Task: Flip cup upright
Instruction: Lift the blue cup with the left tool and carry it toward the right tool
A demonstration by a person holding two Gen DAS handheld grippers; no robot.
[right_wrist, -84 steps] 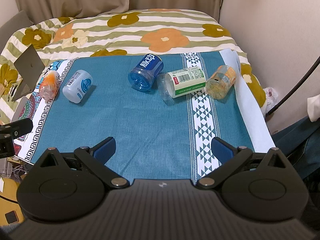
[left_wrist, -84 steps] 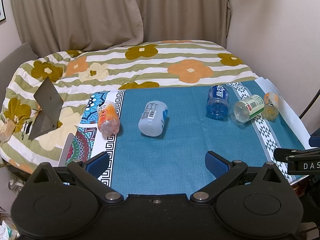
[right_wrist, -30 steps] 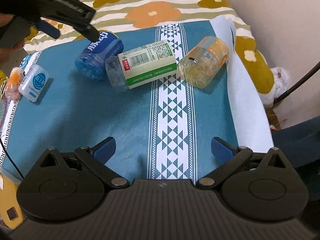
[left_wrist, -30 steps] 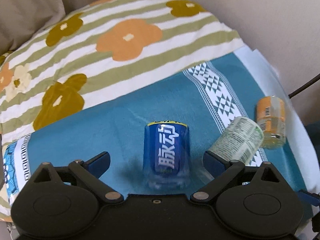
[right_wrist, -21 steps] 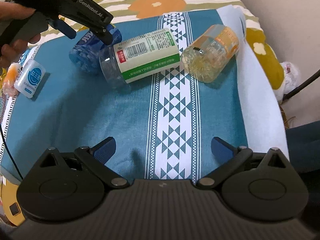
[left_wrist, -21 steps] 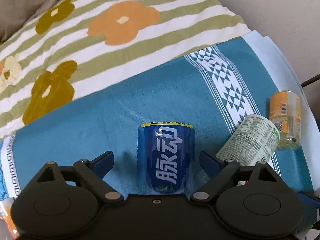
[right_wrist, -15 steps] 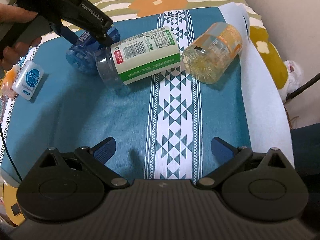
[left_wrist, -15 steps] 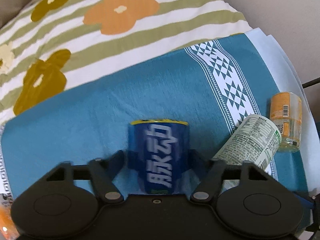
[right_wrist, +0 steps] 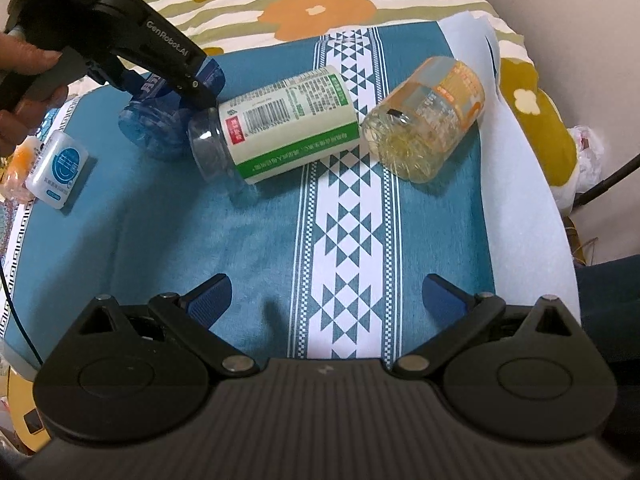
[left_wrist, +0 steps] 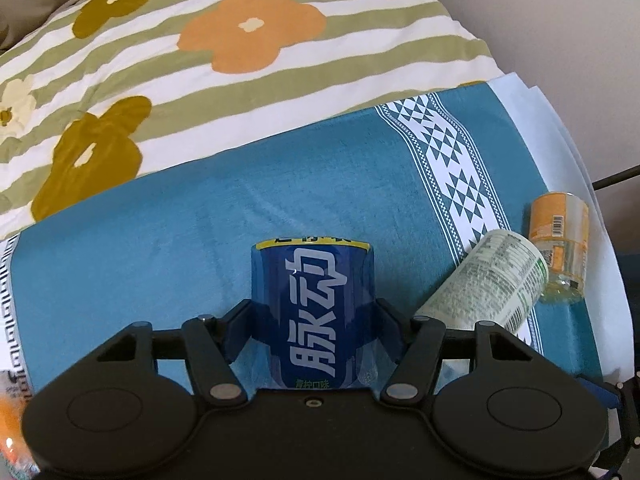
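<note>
A blue cup (left_wrist: 312, 300) with white characters lies on its side on the teal cloth (left_wrist: 160, 240). My left gripper (left_wrist: 314, 320) is shut on it, one finger on each side. In the right wrist view the blue cup (right_wrist: 160, 136) lies at the far left, partly hidden by the left gripper's black body (right_wrist: 140, 52). A white-and-green labelled cup (right_wrist: 280, 124) lies on its side touching it, and an orange-labelled clear cup (right_wrist: 428, 116) lies to its right. My right gripper (right_wrist: 326, 300) is open and empty, above the cloth's near part.
A white-and-blue cup (right_wrist: 58, 170) and an orange cup (right_wrist: 18, 168) lie at the far left of the cloth. A flowered striped blanket (left_wrist: 240, 40) covers the bed behind. A wall (right_wrist: 580, 8) and a black cable (right_wrist: 600, 188) are at the right.
My left gripper moved in over the blue cup and shut on its sides. My right gripper came closer to the two right cups and stayed open.
</note>
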